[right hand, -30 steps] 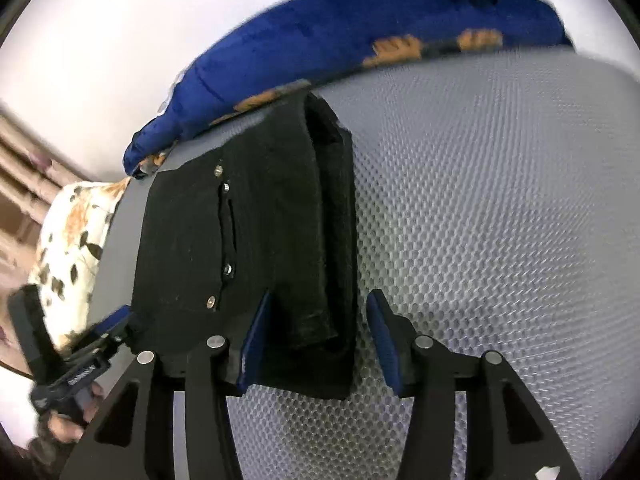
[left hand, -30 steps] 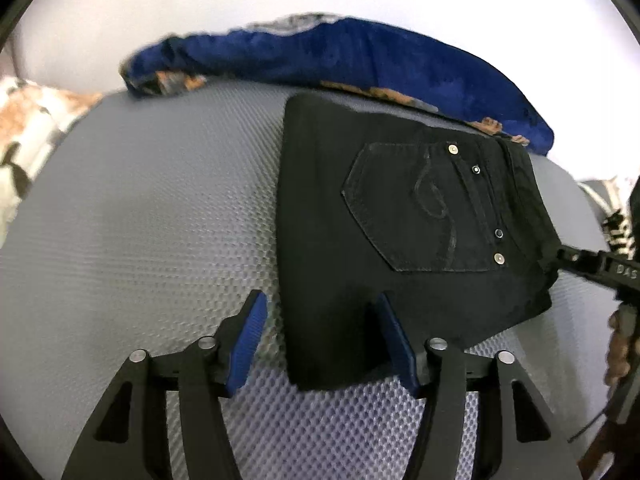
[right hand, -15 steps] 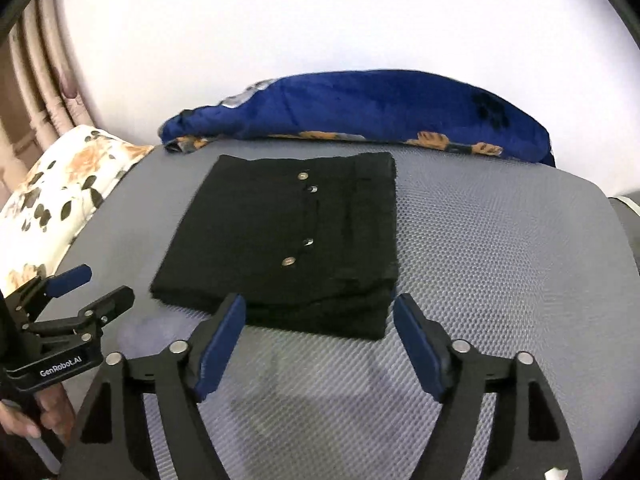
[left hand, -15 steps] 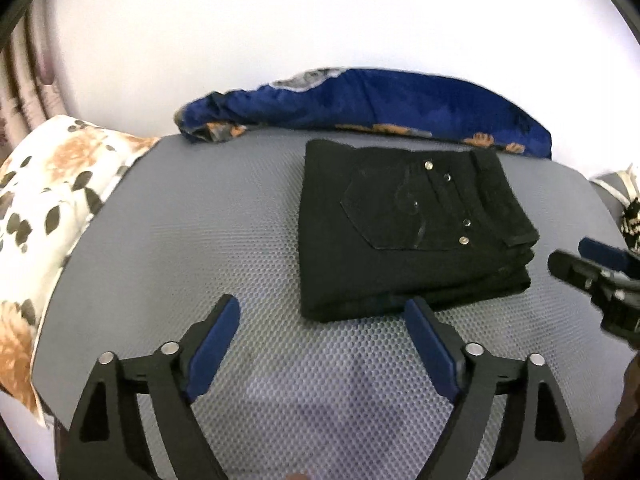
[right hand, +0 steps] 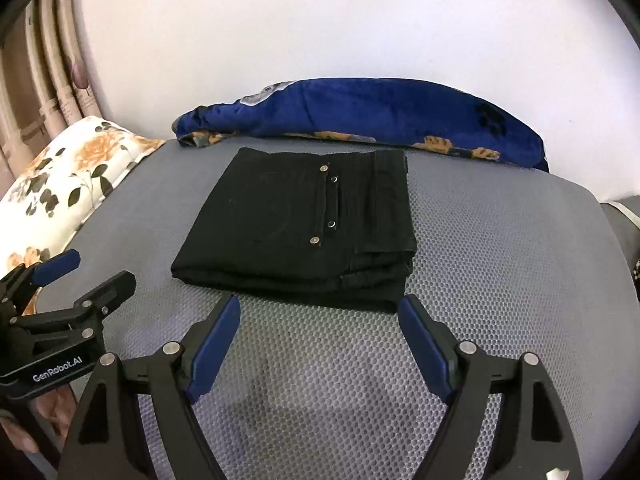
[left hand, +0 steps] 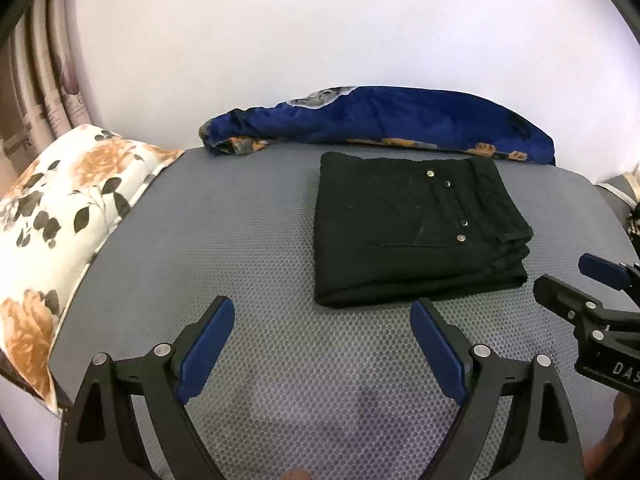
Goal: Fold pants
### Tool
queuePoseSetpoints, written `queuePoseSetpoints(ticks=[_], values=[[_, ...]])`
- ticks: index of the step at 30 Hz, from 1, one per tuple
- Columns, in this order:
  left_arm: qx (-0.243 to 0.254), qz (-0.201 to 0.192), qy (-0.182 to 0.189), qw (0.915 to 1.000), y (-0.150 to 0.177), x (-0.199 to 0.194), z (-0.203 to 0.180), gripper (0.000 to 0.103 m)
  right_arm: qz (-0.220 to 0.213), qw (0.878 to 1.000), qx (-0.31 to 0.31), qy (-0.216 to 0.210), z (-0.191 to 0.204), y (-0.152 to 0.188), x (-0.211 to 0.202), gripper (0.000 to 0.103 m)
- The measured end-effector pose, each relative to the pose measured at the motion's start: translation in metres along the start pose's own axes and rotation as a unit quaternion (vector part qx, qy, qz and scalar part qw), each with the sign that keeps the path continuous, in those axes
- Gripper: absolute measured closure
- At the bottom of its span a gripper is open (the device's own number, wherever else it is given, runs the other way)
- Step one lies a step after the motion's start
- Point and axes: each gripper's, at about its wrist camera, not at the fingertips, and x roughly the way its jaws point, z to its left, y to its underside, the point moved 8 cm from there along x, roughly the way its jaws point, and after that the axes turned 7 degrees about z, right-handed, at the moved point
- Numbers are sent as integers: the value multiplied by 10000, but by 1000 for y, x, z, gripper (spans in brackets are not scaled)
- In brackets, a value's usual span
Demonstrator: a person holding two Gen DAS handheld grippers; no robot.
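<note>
On grey mat (left hand: 240, 240): black pants (left hand: 408, 228) folded, released | left claw (left hand: 322, 320), right claw (right hand: 319, 316) pulled back, just opening, empty

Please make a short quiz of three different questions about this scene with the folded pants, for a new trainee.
1. True or false: the black pants lie folded on the grey mesh surface.
2. What lies right behind the pants? A) blue blanket B) red towel C) cardboard box
3. Is either the left gripper or the right gripper gripping the pants?

Key:
1. True.
2. A.
3. No. Both grippers have just been opening, and nothing is between their fingers.
</note>
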Motion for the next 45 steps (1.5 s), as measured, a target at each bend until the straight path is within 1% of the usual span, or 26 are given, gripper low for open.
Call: queuePoseSetpoints(ticks=[4,6,8,12,17,23,26,41,45], values=[[-90,82,53,9999,4,2,1,14,49,9999,89,-92,0,3,1,23],[-179,91,147,9997,6,2,3,14,44,9999,101,-126,1,4,0,23],[-194,125,156,9996,8,3,4,14,36,9999,75,-69,2,5,0,23],[-201,171,196,9995,10,4,5,14,76,9999,80,-93,6,7,1,22],[-121,169,63,9998,12,3,3,14,89,9999,29,-82,10,9,2,21],[-71,131,66,9999,12,1,1,14,98,9999,28,-56,11,10,3,21],[-22,96,-16,10000,12,1,1,14,117,9999,28,-59,11,11,5,21],[79,147,38,9999,12,3,-5,14,188,9997,101,-86,9,14,9,21],[121,100,17,9999,14,1,-8,14,194,9997,102,-90,9,14,9,21]])
